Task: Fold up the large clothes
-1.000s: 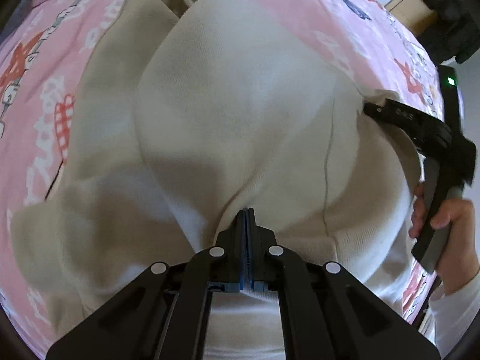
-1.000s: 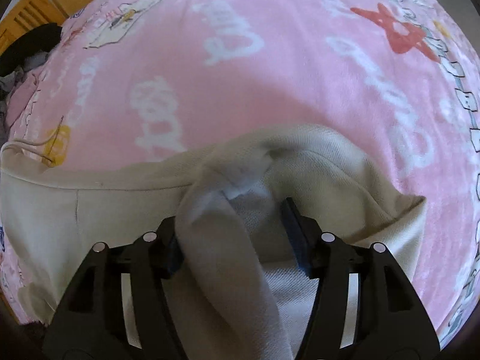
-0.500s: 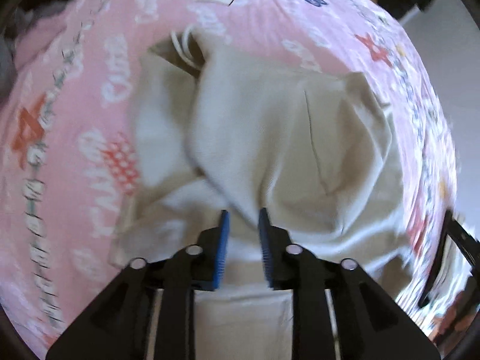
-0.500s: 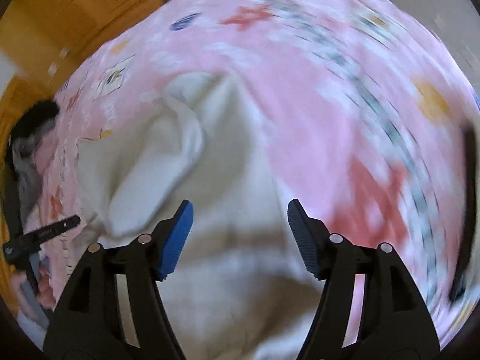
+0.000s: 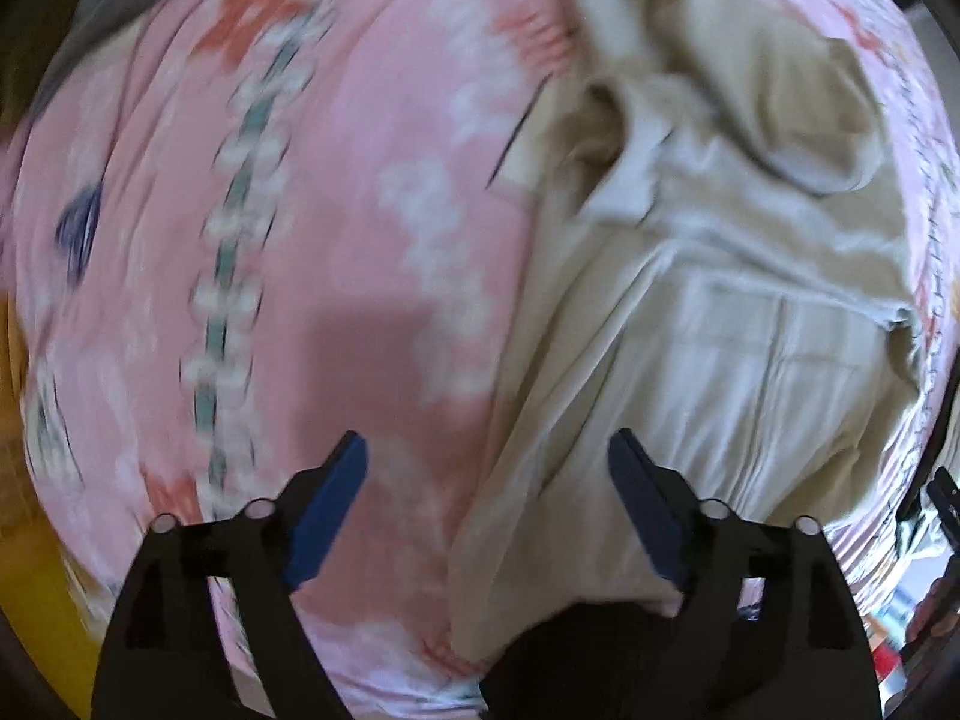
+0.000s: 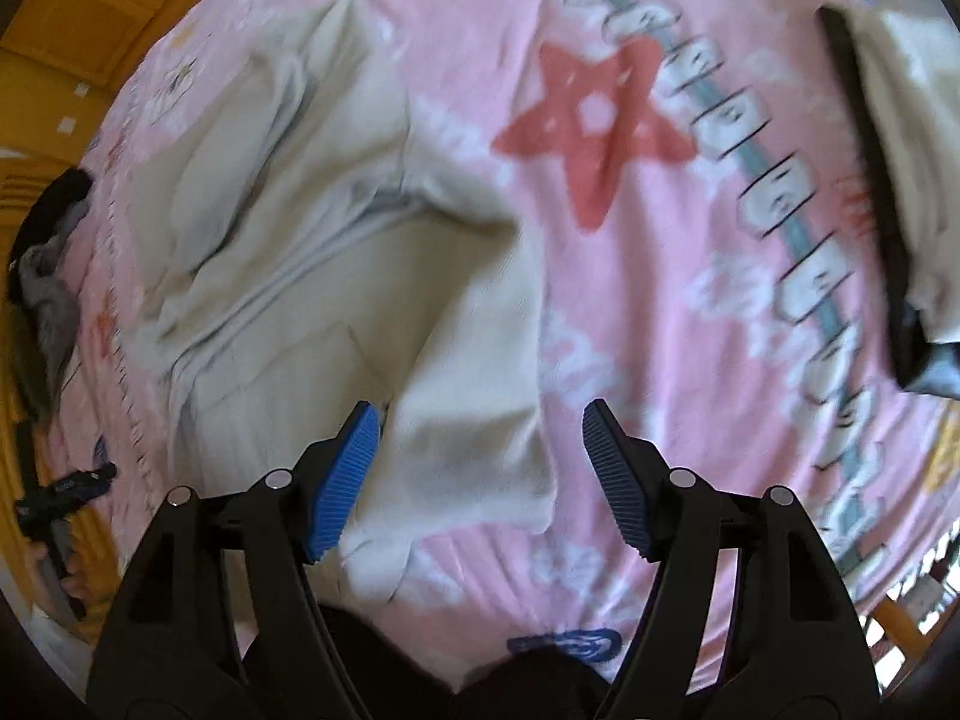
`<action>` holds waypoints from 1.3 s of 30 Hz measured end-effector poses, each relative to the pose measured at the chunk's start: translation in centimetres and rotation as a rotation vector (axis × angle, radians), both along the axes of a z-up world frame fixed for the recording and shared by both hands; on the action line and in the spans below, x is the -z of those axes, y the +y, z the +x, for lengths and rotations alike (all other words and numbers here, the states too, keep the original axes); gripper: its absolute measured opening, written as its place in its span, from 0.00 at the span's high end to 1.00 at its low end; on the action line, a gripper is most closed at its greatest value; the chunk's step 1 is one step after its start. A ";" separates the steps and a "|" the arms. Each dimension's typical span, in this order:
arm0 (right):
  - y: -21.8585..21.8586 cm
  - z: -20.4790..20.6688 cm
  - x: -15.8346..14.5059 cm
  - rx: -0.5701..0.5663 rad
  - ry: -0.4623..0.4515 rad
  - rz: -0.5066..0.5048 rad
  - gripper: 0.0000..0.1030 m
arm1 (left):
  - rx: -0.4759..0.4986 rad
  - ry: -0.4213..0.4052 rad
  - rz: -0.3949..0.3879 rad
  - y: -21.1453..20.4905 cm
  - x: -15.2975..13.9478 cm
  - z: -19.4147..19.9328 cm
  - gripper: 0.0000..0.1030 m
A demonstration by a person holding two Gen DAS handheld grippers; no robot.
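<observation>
Daylit, soft shadows; heavy motion blur, fisheye-warped dark edges.

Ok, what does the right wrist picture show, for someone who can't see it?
The open right gripper, blue jaws spread wide and holding nothing, hangs above a rumpled cream sweatshirt lying on a pink blanket. A red star is printed on the blanket.

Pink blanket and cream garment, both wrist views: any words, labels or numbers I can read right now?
None readable.
Pink patterned fleece blanket: white letter-like shapes and a strip of small boxes are too blurred to read.
Cream sweatshirt-like garment: no label or print visible.
Left gripper and right gripper: no markings visible.
</observation>
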State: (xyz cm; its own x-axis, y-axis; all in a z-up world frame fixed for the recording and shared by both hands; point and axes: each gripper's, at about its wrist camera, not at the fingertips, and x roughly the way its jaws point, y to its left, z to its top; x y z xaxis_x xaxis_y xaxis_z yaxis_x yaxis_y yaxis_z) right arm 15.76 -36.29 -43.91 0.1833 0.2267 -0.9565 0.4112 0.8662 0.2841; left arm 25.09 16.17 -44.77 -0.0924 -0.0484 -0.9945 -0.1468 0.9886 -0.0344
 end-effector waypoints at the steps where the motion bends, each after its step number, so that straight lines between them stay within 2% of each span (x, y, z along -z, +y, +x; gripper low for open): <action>1: 0.2 0.1 0.8 -0.028 0.007 0.013 0.29 | -0.030 0.005 -0.010 0.4 0.4 -1.4 0.19; 4: 0.8 0.6 3.4 -0.129 0.010 0.059 0.27 | -0.065 0.003 -0.022 0.3 1.5 -4.8 0.19; 7: 1.0 0.9 5.8 -0.220 0.040 0.086 0.27 | -0.031 0.015 0.000 -0.2 3.1 -7.3 0.16; 11: 0.4 0.0 8.2 -0.295 0.111 0.140 0.27 | -0.020 0.098 0.006 -0.2 5.7 -10.2 0.16; 14: -0.3 -1.3 9.3 -0.296 0.124 0.268 0.26 | -0.023 0.145 -0.040 -0.4 7.0 -12.0 0.16; 17: -0.3 -2.0 10.2 -0.281 0.088 0.331 0.26 | -0.002 0.168 -0.075 -0.6 8.6 -12.5 0.15; 23: 0.9 -2.5 12.0 -0.177 0.040 0.296 0.23 | 0.077 0.199 -0.056 -1.0 11.6 -12.1 0.15; 25: 1.2 -2.7 11.9 -0.160 0.007 0.265 0.24 | 0.072 0.220 -0.092 -1.4 12.3 -11.9 0.31; 26: 1.7 -2.8 11.7 -0.169 -0.003 0.234 0.24 | 0.071 0.238 -0.123 -1.7 12.6 -11.8 0.50; 27: 2.1 -3.0 11.5 -0.170 -0.009 0.218 0.29 | 0.078 0.248 -0.119 -2.0 12.8 -11.8 0.65; 28: 2.5 -3.1 11.5 -0.167 -0.006 0.222 0.42 | 0.095 0.242 -0.079 -2.4 12.7 -11.7 0.70; 29: 2.7 -3.0 11.5 -0.161 -0.001 0.241 0.48 | 0.102 0.236 -0.065 -2.6 12.6 -11.7 0.82; 30: 2.9 -3.0 11.4 -0.160 0.005 0.268 0.61 | 0.103 0.226 -0.067 -2.8 12.3 -11.7 0.88; 31: 3.3 -3.0 11.3 -0.168 0.013 0.271 0.73 | 0.105 0.211 -0.077 -3.1 11.8 -11.8 0.88; 32: 4.1 -2.9 11.0 -0.190 0.022 0.259 0.78 | 0.109 0.198 -0.085 -3.4 11.3 -11.8 0.90; 33: 4.7 -2.9 10.7 -0.206 0.025 0.255 0.87 | 0.116 0.177 -0.101 -3.7 10.5 -11.8 0.91; 36: 5.8 -2.9 8.8 -0.192 0.024 0.280 0.88 | 0.112 0.109 -0.159 -4.3 7.4 -11.6 0.91; 39: 5.2 -2.3 5.3 -0.104 -0.028 0.314 0.90 | 0.084 0.024 -0.228 -4.2 3.3 -10.3 0.91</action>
